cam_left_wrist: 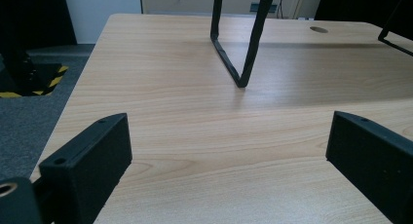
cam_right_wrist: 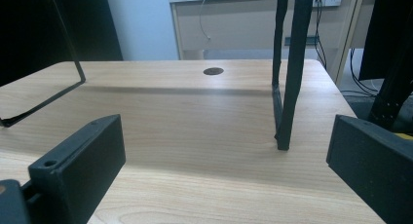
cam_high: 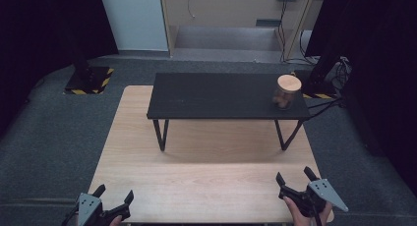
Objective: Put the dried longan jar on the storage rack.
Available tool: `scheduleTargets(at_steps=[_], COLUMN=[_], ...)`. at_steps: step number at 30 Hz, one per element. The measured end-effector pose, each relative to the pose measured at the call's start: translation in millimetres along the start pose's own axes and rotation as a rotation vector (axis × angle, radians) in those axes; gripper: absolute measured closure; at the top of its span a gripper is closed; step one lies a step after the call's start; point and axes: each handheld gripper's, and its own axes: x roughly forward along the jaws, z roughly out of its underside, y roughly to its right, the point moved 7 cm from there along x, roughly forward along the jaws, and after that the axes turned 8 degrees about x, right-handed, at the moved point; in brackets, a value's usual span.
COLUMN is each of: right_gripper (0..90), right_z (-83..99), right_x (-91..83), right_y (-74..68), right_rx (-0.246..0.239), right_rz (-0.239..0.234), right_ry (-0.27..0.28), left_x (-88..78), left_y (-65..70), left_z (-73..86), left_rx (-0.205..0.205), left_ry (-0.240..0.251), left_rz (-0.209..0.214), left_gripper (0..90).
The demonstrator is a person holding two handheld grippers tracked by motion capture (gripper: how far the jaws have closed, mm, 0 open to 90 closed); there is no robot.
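While both tools sit low at the near edge of the bench (cam_high: 206, 186), neither one holds or touches anything. In the high view the left tool (cam_high: 116, 196) rests at the near left corner, its jaws spread wide apart and pointing forward over the wood, with a grey plate on top and a hand gripping it from below. At the near right corner the right tool (cam_high: 295, 178) is likewise gaping, jaws well apart, held by a hand that comes in from the bottom edge.

Across the far half of the bench stands a black shelf (cam_high: 221, 96) on thin bent-wire legs. A jar (cam_high: 286, 91) with a round wooden lid stands upright on the right end of that shelf, near its front edge, with something brown inside that is too small to make out. It is well apart from both tools, and nearer the right one.

Seen from the left gripper view, the left tool (cam_left_wrist: 229, 146) has bare wood between its two black jaws, and the left leg (cam_left_wrist: 241, 39) of the shelf stands ahead, touching the bench at its lower bend. The right gripper view gives the same picture for the right tool (cam_right_wrist: 226, 148): open jaws over bare wood, the right leg (cam_right_wrist: 287, 73) just ahead and to the right, and a small round hole (cam_right_wrist: 213, 71) in the bench farther back.
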Motion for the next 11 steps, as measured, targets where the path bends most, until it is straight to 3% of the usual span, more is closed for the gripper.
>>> scheduleTargets(at_steps=[11], right_gripper=[0.8], right_z=[-1.1], right_x=[-3.9], right_y=[0.9], right_rx=[0.013], right_rz=[-0.013], right_ry=[-0.002], left_x=[-5.6], left_y=[1.2], left_z=[-0.1], left_rx=[-0.003], left_ry=[0.013], left_rz=[-0.001], left_gripper=[1.6])
